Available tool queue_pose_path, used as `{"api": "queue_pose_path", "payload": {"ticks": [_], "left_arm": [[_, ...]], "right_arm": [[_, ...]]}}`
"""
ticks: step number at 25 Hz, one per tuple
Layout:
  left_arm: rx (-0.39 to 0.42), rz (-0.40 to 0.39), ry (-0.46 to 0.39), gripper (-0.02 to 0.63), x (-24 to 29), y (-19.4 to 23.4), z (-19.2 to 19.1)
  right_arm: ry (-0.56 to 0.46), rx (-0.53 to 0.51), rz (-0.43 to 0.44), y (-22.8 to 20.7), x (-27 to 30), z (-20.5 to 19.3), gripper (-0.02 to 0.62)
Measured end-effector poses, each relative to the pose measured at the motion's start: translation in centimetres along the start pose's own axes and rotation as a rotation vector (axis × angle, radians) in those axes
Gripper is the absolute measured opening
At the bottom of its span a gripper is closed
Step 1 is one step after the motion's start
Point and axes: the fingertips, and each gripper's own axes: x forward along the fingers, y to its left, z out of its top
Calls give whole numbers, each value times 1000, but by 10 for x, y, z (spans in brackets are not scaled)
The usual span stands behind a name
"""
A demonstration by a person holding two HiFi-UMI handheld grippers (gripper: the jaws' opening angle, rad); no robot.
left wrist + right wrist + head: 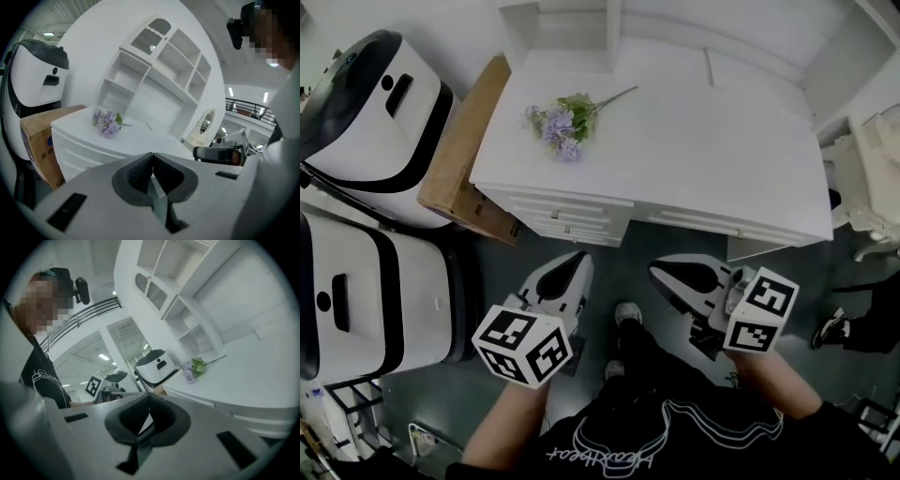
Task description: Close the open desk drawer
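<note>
The white desk (694, 150) stands ahead of me, with a drawer bank (561, 219) under its front left that juts forward a little, and a long flat drawer front (703, 223) to its right. I cannot tell how far either drawer is open. My left gripper (575, 260) hovers below the drawer bank, apart from it, jaws shut on nothing (152, 161). My right gripper (661, 270) hangs beneath the long drawer front, likewise shut and empty (149, 401). The left gripper view shows the desk's drawer fronts (77, 152).
A sprig of purple flowers (565, 120) lies on the desktop. A cardboard box (464, 150) leans at the desk's left side, with two white-and-black machines (375, 112) (366, 300) beyond it. A shelf hutch (572, 28) rises at the back. A white chair (872, 178) stands at right.
</note>
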Motion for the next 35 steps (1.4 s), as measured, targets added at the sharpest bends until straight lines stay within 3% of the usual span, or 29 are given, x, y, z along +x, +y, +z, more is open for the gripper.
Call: {"api": "queue_pose_path", "payload": {"ticks": [6, 12, 18, 35], "left_arm": [[55, -97, -99, 5, -71, -72, 30], [183, -112, -157, 5, -112, -111, 39], [167, -107, -169, 5, -123, -117, 39], [164, -73, -149, 5, -122, -115, 33]], "right_arm": [[-79, -112, 36, 70, -14, 28, 6], [-121, -182, 38, 116, -30, 33, 6], [-134, -232, 31, 130, -39, 33, 6], [-124, -200, 44, 128, -36, 29, 6]]}}
